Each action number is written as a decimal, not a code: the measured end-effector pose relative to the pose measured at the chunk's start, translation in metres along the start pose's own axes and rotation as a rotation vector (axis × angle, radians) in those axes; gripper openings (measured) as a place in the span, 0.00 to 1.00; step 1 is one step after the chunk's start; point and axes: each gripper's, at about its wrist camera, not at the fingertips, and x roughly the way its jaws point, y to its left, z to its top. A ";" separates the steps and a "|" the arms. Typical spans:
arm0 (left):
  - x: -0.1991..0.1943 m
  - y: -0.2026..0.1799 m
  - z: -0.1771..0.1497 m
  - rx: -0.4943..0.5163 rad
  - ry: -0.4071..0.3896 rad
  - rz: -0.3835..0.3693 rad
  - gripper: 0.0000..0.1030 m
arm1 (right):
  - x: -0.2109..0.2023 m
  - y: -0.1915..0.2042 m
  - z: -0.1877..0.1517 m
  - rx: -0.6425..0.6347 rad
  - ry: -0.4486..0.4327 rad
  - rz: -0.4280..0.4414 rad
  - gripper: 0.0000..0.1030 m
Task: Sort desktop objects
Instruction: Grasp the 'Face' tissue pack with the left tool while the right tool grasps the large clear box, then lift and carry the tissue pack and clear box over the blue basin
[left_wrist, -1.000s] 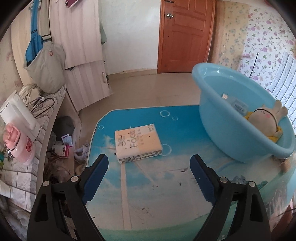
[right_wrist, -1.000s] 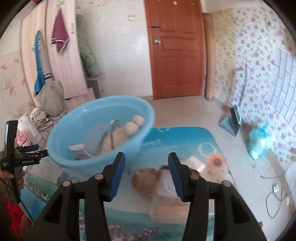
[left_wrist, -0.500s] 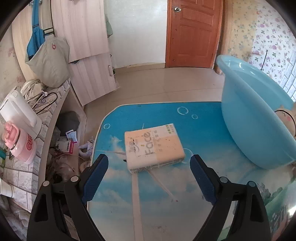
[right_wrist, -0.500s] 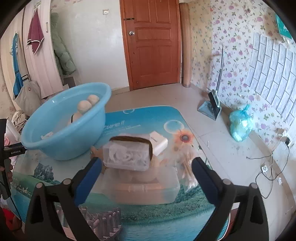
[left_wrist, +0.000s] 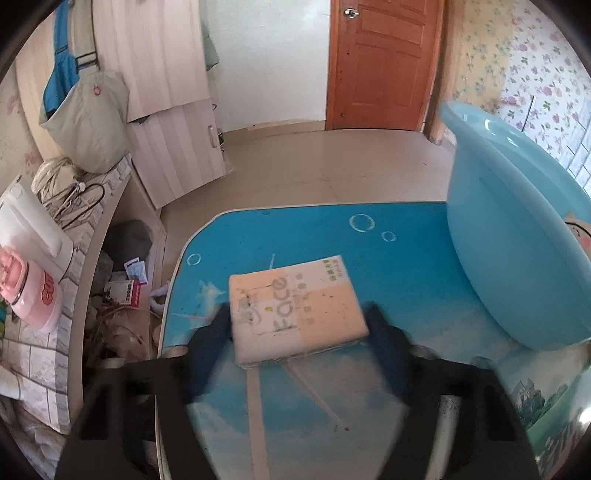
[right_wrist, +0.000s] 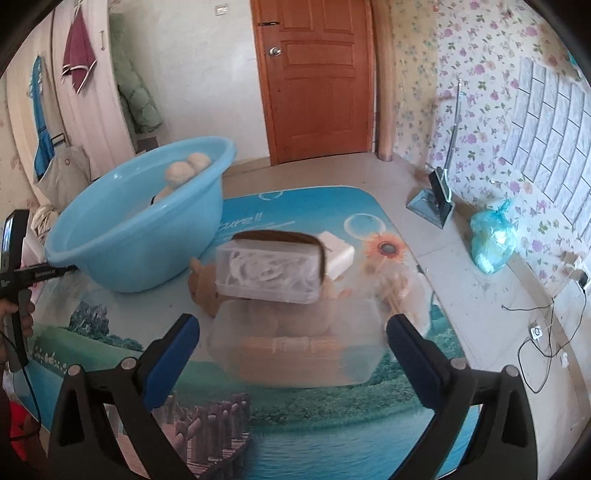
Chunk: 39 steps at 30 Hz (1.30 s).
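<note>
A cream tissue pack (left_wrist: 295, 310) printed "Face" lies flat on the blue picture table (left_wrist: 406, 229). My left gripper (left_wrist: 295, 315) is open, and its blurred fingers stand close against the pack's near left and right sides. The blue basin (left_wrist: 498, 229) stands to the right with a plush doll (left_wrist: 580, 232) inside. My right gripper (right_wrist: 291, 325) is wide open and holds nothing. Just ahead of it is a clear plastic tub (right_wrist: 295, 343). A small clear box of white cables (right_wrist: 269, 273) rests on the tub. A white adapter (right_wrist: 338, 254) and a brown plush (right_wrist: 203, 284) lie behind.
The basin (right_wrist: 140, 236) fills the table's back left in the right wrist view. A side shelf on the left carries a pink jar (left_wrist: 29, 291) and a white jug (left_wrist: 29, 229). The floor holds clutter (left_wrist: 125, 291), a dustpan (right_wrist: 432, 203) and a green bag (right_wrist: 491, 240).
My left gripper came forward to the tissue pack and its fingers narrowed around it. My right gripper went from narrow to wide open and now sits a little nearer the clear tub.
</note>
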 end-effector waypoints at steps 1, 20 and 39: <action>-0.001 -0.002 -0.001 0.011 0.001 0.001 0.63 | 0.001 0.001 -0.001 -0.006 0.004 -0.006 1.00; -0.071 -0.026 -0.045 0.046 -0.024 -0.085 0.63 | -0.029 0.003 -0.020 -0.020 0.001 0.036 0.91; -0.110 -0.091 -0.104 0.158 0.016 -0.157 0.64 | -0.034 0.023 -0.049 -0.134 0.043 0.073 0.96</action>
